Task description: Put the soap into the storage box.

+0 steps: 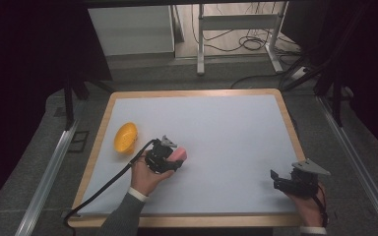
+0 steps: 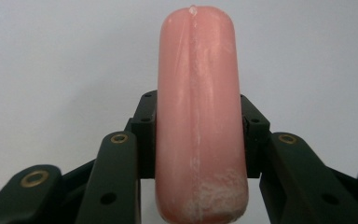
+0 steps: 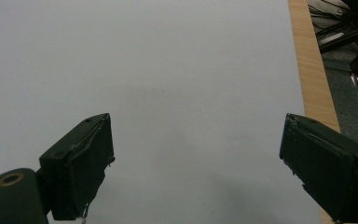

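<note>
Your left hand-held gripper [image 1: 173, 158] already has the pink sausage [image 2: 198, 116] clamped between its jaws just above the white tabletop [image 1: 226, 128], so the pickup looks done and placing remains, perhaps into the yellow bowl [image 1: 125, 137], while your right hand-held gripper [image 3: 196, 163] waits wide open.

bowl [image 1: 126, 137] left of sausage [image 1: 179, 154], on table [image 1: 226, 128]

The sausage [image 2: 198, 116] is pale pink with whitish scuffs near its lower end. The bowl [image 1: 126, 137] at the left of the high view is orange-yellow. The tabletop [image 1: 226, 128] is white, edged in light wood. The fingers [image 3: 81, 163] are black.
</note>
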### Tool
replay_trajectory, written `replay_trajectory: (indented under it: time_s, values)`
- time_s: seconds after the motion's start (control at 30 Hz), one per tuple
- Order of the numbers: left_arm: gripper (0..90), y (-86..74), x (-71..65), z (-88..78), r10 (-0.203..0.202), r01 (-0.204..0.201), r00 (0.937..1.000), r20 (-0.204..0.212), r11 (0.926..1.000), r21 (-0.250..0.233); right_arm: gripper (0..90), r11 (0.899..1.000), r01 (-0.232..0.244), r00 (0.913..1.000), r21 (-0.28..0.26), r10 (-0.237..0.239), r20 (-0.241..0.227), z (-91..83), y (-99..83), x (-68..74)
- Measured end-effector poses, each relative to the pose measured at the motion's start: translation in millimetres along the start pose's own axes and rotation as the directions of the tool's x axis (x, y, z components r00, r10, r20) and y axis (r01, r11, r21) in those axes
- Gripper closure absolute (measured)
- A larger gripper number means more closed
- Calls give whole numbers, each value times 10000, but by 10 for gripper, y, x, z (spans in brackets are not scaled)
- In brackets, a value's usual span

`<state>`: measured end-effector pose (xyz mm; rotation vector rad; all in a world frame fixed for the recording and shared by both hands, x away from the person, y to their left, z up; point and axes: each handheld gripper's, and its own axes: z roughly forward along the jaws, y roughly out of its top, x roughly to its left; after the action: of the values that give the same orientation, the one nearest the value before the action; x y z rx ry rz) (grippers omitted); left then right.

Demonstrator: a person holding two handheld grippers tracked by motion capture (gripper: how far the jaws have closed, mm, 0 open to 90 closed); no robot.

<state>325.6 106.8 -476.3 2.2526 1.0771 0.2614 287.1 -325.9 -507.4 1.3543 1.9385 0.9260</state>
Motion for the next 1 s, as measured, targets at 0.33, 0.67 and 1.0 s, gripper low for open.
replay_trajectory:
  time_s: [0.33,0.67,1.0]
  values:
    - [600,-25,111,-119,-141,131,9993,-340,9995,-283,94,10000,7,10000,17,-7,11,4,-3,-1]
    - [600,-65,226,-184,-366,350,9981,-485,9988,-349,94,10000,1,10000,-7,-1,12,-2,-1,-4]
    - [600,-137,339,-255,-600,567,9962,-632,9970,-529,94,10000,13,10000,9,-13,4,0,-2,-2]
